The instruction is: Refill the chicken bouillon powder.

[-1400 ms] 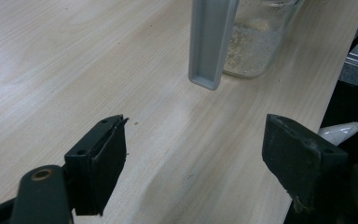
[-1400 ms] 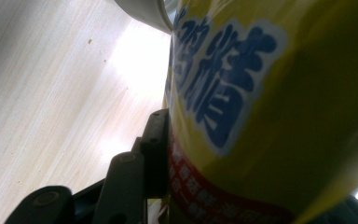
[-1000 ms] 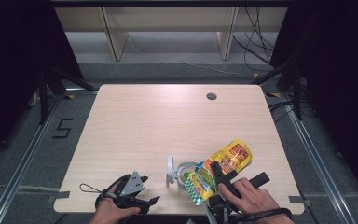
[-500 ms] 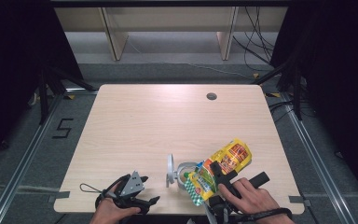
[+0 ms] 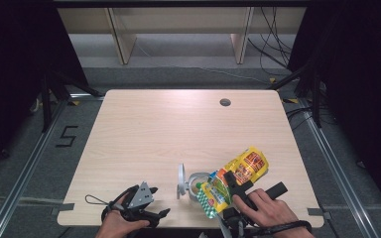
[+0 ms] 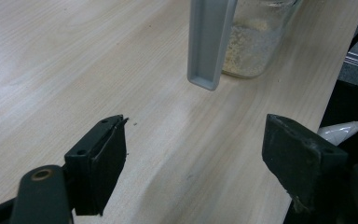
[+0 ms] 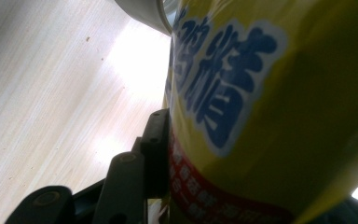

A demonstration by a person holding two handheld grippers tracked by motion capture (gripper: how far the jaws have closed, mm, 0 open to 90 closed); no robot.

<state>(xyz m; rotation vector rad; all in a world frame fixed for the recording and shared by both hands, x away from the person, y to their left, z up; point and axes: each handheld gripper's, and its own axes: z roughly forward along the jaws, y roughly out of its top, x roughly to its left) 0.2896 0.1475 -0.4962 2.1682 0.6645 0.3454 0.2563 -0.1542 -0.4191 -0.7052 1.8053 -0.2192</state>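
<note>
High view: right tool (image 5: 226, 184) clamped on a yellow plastic pouch with red and blue print (image 5: 238, 174), tipped over a clear glass jar with a hinged grey lid (image 5: 194, 181) near the front edge of the pale wooden worktop (image 5: 178, 129). Left tool (image 5: 146, 210) sat idle at front left, well apart from the jar

Left gripper view: jaws wide, nothing between; jar (image 6: 256, 42) ahead held some pale granules at the bottom, grey lid (image 6: 209, 42) hanging in front

Right gripper view: pouch (image 7: 270, 107) pressed against the jaw, jar rim (image 7: 142, 11) just beside it

Judgement: pouring seemed under way, jar only partly filled; finishing the pour, setting the pouch down and closing the lid were left
</note>
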